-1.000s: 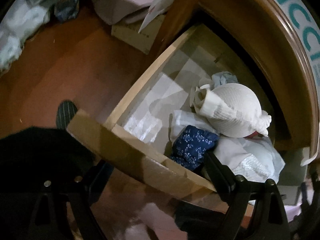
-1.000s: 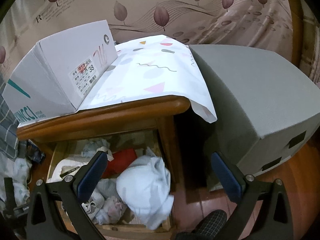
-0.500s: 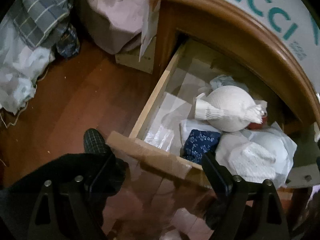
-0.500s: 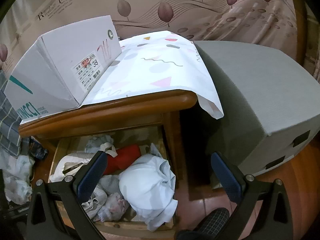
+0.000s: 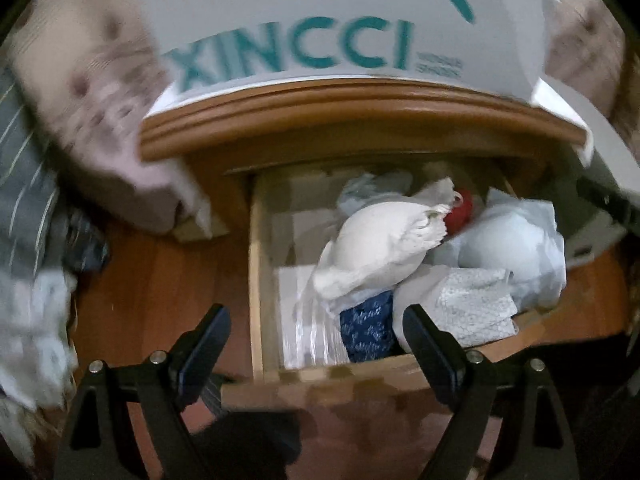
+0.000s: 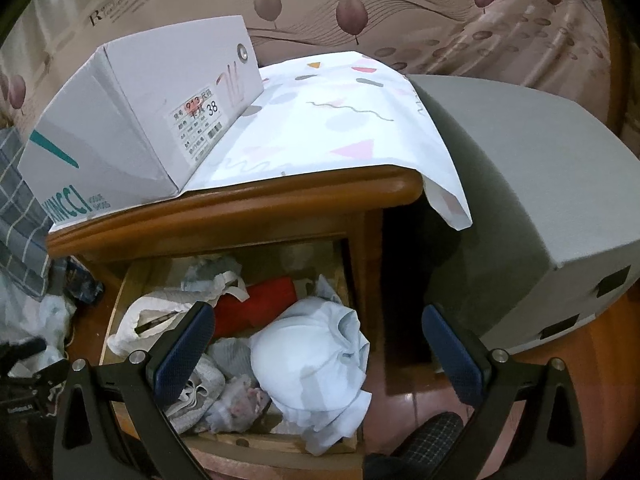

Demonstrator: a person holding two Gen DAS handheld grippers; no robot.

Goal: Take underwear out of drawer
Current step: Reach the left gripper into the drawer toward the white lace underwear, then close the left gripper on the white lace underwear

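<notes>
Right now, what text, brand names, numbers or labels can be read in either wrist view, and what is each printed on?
"XINCCI", teal letters on the side of the white shoebox; the small print beside it is too blurred to read.
"913" and "38" on the sticker on the shoebox end; its other lines and barcode are too small to read.
"R", then script too small to read, on the curtain.
No text is visible on anything in the drawer.

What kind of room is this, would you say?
Most likely a bedroom: a wooden nightstand with its drawer open and full of underwear, a shoebox on top, and bedding alongside.
</notes>
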